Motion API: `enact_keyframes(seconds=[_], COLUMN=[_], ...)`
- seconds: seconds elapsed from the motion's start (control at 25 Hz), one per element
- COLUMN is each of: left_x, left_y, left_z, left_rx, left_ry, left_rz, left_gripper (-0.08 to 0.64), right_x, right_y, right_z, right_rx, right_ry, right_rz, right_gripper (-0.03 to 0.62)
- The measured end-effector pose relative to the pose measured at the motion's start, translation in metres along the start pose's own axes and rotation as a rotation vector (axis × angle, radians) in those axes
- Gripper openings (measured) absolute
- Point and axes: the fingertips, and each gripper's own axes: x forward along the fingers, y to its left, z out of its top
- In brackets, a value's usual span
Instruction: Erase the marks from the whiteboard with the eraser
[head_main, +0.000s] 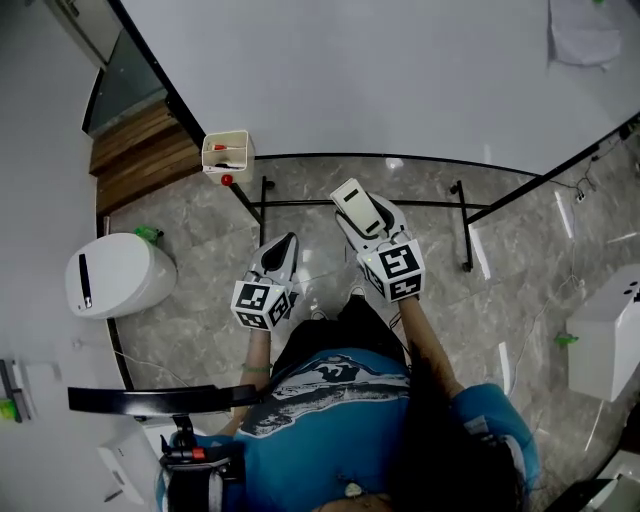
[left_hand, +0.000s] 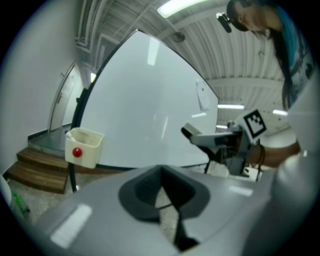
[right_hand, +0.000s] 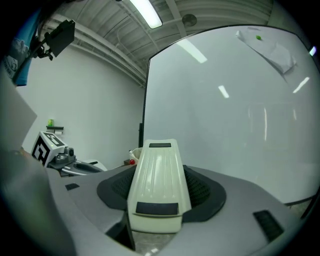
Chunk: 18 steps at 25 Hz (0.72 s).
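The right gripper (head_main: 365, 218) has its fingers closed on the cream eraser (head_main: 352, 203), which points toward the whiteboard (head_main: 400, 70) and appears to stop short of it, its wiping face turned out of sight in both the head view and the right gripper view. The left gripper (head_main: 285, 246) hangs beside it with its fingers brought together on nothing. The board's top is cut off in the head view, and only light reflections show on its white surface; a small cream box (head_main: 227, 155) sits at its lower left corner.
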Motion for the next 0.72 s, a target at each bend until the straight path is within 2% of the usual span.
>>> enact_keyframes(seconds=[0.28,0.56,0.72], left_x=[0.026,0.052,0.065], left_y=[0.011,0.021,0.024], left_z=[0.015,0.04,0.044], left_rx=[0.005,0.017,0.027], left_ry=[-0.016,-0.053,-0.049], left_rz=[-0.011,-0.003,-0.005], left_gripper=[0.005,0.005,0.005], right_x=[0.031,0.053,0.05], right_y=[-0.06,-0.111,-0.146], right_z=[0.076,0.167,0.221], right_rx=[-0.165,-0.4,-0.461], right_ry=[-0.11,-0.225,-0.312], right_rz=[-0.075,-0.174,-0.25], right_gripper=[0.262,0.262,0.262])
